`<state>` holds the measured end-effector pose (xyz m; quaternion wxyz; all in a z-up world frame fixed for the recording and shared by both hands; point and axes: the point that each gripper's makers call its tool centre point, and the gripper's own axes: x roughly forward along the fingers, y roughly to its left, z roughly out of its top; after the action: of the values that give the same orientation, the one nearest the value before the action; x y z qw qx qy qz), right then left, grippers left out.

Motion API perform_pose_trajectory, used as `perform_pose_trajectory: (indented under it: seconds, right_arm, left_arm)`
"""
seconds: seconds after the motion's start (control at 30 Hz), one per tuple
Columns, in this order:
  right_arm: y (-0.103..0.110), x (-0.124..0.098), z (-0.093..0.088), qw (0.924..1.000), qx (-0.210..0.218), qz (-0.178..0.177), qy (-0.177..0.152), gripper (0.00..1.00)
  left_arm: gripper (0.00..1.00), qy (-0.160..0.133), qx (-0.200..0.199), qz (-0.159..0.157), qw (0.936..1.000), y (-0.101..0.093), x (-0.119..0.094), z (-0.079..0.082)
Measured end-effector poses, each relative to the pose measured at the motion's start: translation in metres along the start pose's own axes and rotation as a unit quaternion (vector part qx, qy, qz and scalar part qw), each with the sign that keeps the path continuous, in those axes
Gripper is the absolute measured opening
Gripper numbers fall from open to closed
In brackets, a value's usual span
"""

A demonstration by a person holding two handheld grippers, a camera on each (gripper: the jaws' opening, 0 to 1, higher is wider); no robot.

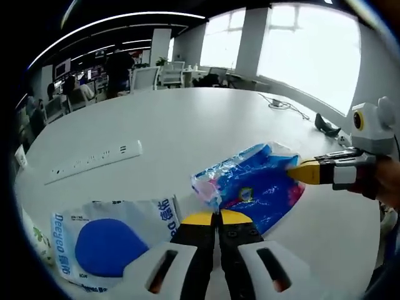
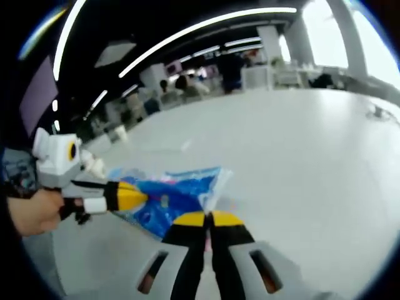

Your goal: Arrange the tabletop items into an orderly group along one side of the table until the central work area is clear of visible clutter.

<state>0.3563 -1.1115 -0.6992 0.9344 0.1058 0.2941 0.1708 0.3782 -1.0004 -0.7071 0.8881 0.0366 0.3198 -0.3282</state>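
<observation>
Blue packet (image 1: 253,184) lying mid-table (image 1: 187,125), long axis running from left tongs (image 1: 217,217), closed and empty just short of it, to right tongs (image 1: 300,170), pinching its far edge

The crinkly plastic bag (image 1: 256,184) in the middle of the left gripper view is bright blue with pink patches and a small yellow spot. At the lower left, the flat packet (image 1: 109,240) is white with a big dark blue blob and blue letters, and the power strip (image 1: 94,161) above it is white on the pale grey table (image 1: 206,122). Both grippers have yellow tips on black jaws with light grey bodies, the left gripper (image 1: 217,217) and the right gripper (image 2: 208,219).
</observation>
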Motion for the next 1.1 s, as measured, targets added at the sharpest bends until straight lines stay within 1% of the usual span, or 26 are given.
perform_pose_trajectory:
  seconds: [0.1,0.37,0.53,0.8,1.1]
  right_arm:
    - [-0.002,0.005,-0.004,1.0000,0.000,0.001,0.006,0.00]
    - [-0.005,0.010,-0.005,0.9999,0.001,0.003,0.010,0.00]
    - [-0.006,0.011,-0.008,0.9999,0.002,0.003,0.013,0.00]
    - [-0.007,0.012,-0.011,0.9998,0.001,0.003,0.017,0.00]
    - [-0.008,0.013,-0.014,0.9998,0.007,0.002,0.020,0.00]
  left_arm:
    - [0.00,0.005,0.000,0.003,1.0000,0.002,0.002,-0.004]
    - [0.01,0.002,0.000,0.009,1.0000,0.004,0.005,-0.004]
    - [0.01,0.002,0.011,0.015,0.9998,0.004,0.004,-0.005]
    - [0.01,0.011,0.008,0.020,0.9997,0.003,0.005,-0.012]
    - [0.02,0.009,0.001,0.024,0.9997,0.005,0.006,-0.011]
